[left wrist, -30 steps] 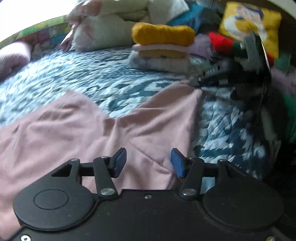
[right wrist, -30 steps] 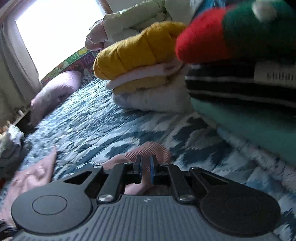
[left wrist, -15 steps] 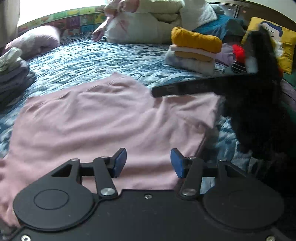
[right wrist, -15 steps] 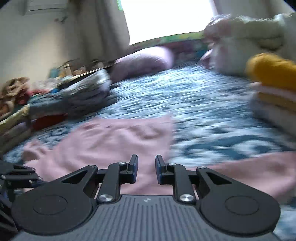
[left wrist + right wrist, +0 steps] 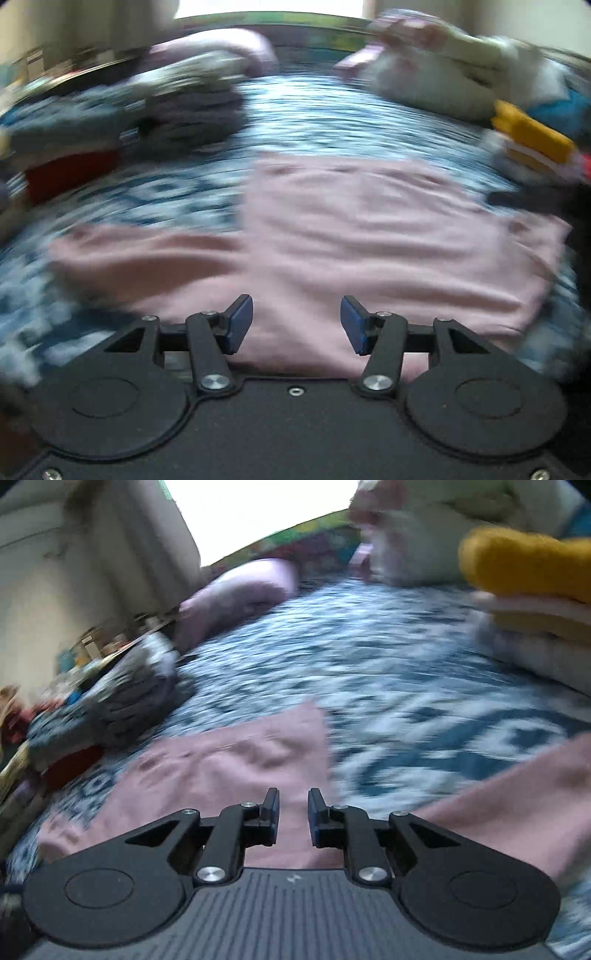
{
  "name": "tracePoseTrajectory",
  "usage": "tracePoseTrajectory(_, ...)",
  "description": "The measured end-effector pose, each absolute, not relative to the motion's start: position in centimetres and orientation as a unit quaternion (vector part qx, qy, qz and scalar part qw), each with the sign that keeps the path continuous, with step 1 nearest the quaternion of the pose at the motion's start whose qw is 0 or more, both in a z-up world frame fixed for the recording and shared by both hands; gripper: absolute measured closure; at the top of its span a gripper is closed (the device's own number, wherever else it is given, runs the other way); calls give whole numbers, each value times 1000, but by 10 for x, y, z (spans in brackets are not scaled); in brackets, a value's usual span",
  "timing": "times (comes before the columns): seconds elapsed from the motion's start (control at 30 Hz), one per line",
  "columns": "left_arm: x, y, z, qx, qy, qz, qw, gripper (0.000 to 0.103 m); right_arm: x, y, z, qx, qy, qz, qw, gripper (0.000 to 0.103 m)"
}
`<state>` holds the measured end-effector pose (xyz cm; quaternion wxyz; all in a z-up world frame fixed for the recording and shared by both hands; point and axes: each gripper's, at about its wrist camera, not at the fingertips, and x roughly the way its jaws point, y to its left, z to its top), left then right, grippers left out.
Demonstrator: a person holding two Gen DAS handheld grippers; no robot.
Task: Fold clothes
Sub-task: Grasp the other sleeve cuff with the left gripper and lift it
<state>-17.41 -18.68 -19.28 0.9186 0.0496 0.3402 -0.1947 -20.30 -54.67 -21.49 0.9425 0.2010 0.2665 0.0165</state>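
Pink garment (image 5: 369,236) lay spread flat on the blue-and-white patterned bedspread (image 5: 406,657), beneath and ahead of both grippers; left gripper (image 5: 296,324) stood open and empty; right gripper (image 5: 292,821), narrowly parted after just opening, apparently held nothing, though blur obscured detail.

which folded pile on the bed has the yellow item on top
The folded pile at the right: a mustard-yellow piece tops its pale layers. The other pile, at the left, is grey and patterned.
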Motion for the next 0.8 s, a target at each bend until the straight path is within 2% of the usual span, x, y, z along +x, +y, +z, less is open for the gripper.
tracePoseTrajectory(0.2, -127, -93, -195, -92, 353, -89, 927, 52, -188, -409, -198, 49, 274, 154, 948, 84)
tracePoseTrajectory(0.3, -96, -45, -201, -172, 354, -55, 918, 54, -178, -349, -202, -1, 286, 202, 937, 84)
tracePoseTrajectory(0.37, -76, -24, -202, -190, 348, -48, 917, 54, -176, -316, -204, -19, 293, 227, 929, 84)
tracePoseTrajectory(0.53, -26, -9, -184, -115, 336, -101, 929, 54, -169, -270, -197, -33, 304, 247, 920, 84)
tracePoseTrajectory(0.7, 23, -20, -191, 11, 375, -194, 906, 54, -162, -266, -195, -16, 310, 241, 920, 84)
tracePoseTrajectory(0.77, 33, -23, -201, 38, 388, -218, 895, 63, -158, -265, -199, -9, 312, 236, 920, 84)
tracePoseTrajectory(0.8, 35, -26, -205, 46, 391, -233, 889, 83, -158, -265, -201, -5, 314, 234, 920, 83)
